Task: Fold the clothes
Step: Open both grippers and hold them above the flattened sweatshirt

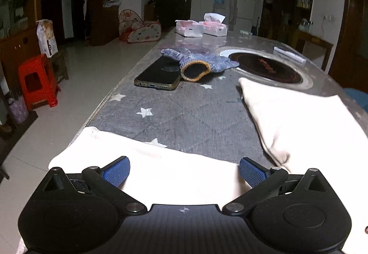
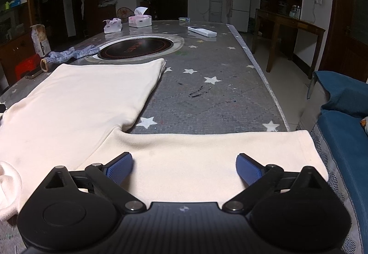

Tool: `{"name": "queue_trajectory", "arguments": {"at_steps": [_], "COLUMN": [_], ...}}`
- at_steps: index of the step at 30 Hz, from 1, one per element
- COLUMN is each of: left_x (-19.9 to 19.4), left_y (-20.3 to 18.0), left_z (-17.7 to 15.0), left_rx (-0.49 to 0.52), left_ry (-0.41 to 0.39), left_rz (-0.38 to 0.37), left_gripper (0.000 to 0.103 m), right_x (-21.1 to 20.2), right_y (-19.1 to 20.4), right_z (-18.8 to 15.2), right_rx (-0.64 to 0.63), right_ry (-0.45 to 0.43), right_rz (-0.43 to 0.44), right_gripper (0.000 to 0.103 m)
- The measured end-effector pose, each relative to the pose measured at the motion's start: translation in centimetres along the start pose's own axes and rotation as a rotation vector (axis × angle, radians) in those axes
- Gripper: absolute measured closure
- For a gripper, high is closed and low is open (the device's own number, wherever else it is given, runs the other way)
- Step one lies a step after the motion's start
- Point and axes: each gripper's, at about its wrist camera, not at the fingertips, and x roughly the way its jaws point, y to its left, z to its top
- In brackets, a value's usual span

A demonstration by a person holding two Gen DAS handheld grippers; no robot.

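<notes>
A cream garment (image 2: 69, 102) lies spread flat on the grey star-patterned table (image 2: 207, 97). One part of it stretches away toward the round cooktop, another runs along the near edge to the right (image 2: 207, 152). My right gripper (image 2: 184, 167) hovers over that near strip, open, with nothing pinched between its blue pads. In the left wrist view my left gripper (image 1: 184, 171) stands open above the garment's near left strip (image 1: 161, 168), blue pads wide apart and free of cloth. The far part of the garment (image 1: 299, 120) lies to the right.
A black phone (image 1: 158, 76) and a blue knitted glove (image 1: 197, 63) lie ahead on the left. A round inset cooktop (image 2: 135, 48) sits mid-table, with tissue boxes (image 2: 139, 20) and a white remote (image 2: 202, 31) beyond. A red stool (image 1: 38, 81) stands left; blue seating (image 2: 345, 129) is right.
</notes>
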Motion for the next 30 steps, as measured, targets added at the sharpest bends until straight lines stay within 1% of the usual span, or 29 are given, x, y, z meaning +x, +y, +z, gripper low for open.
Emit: {"name": "queue_trajectory", "arguments": {"at_steps": [3,20,29,30], "left_x": [0.2,0.3,-0.2,-0.9], "left_y": [-0.2,-0.5,-0.4,-0.7], "left_z": [-0.1,-0.1,-0.2,-0.3], "left_rx": [0.021,0.042,0.032,0.038], "left_ry": [0.006,0.003,-0.001,-0.015], "left_rz": [0.015,0.028,0.021,-0.002], "left_gripper": [0.0,0.0,0.0,0.0], "right_x": [0.0,0.1,0.0,-0.2], "right_y": [0.0,0.1,0.2,0.3], "right_z": [0.0,0.0,0.0,0.0], "right_rx": [0.0,-0.003,-0.008,-0.013], "right_ry": [0.0,0.005,-0.003,-0.006], "right_rz": [-0.001,0.002,-0.003,-0.004], "right_gripper": [0.005,0.0,0.0,0.0]}}
